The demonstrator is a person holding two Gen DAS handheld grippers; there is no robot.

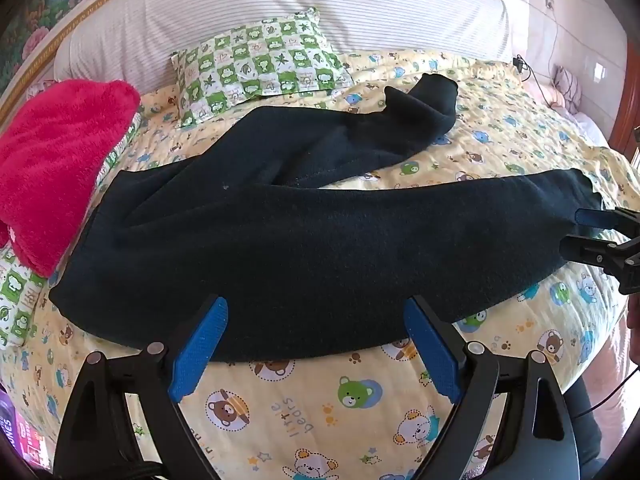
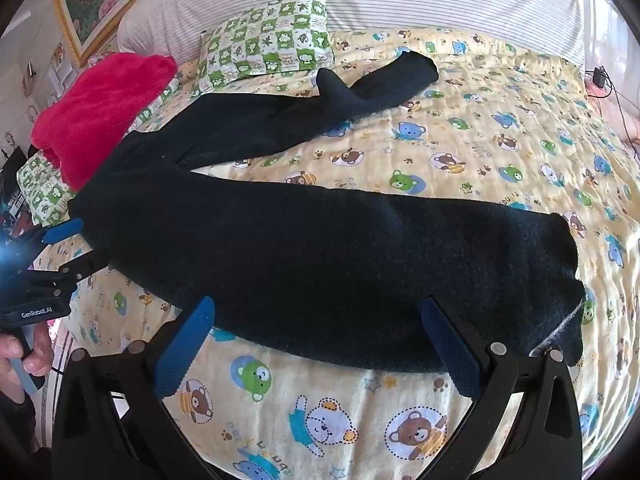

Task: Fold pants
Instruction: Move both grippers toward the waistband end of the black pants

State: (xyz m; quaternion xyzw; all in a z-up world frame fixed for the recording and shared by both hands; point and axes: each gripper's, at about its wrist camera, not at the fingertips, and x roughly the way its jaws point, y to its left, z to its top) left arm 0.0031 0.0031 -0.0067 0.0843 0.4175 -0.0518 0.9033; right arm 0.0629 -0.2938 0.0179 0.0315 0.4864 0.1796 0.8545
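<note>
With the pants (image 1: 304, 240) spread unfolded on the bed (image 1: 360, 400), legs splayed apart, both the left gripper (image 1: 316, 352) and right gripper (image 2: 316, 348) hover open at the near leg's edge, so grasping it probably comes next.

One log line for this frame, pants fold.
stage: pre-grasp | pants: spread on bed, legs apart | left hand-held gripper: open, near waist | right hand-held gripper: open, near cuff

Left hand-held gripper (image 1: 316, 320): blue-padded jaws spread wide, nothing between them, pointing forward. Right hand-held gripper (image 2: 316, 320): jaws likewise spread wide, nothing held. Person's hand (image 2: 28, 356): wrapped around the left unit's handle.
</note>
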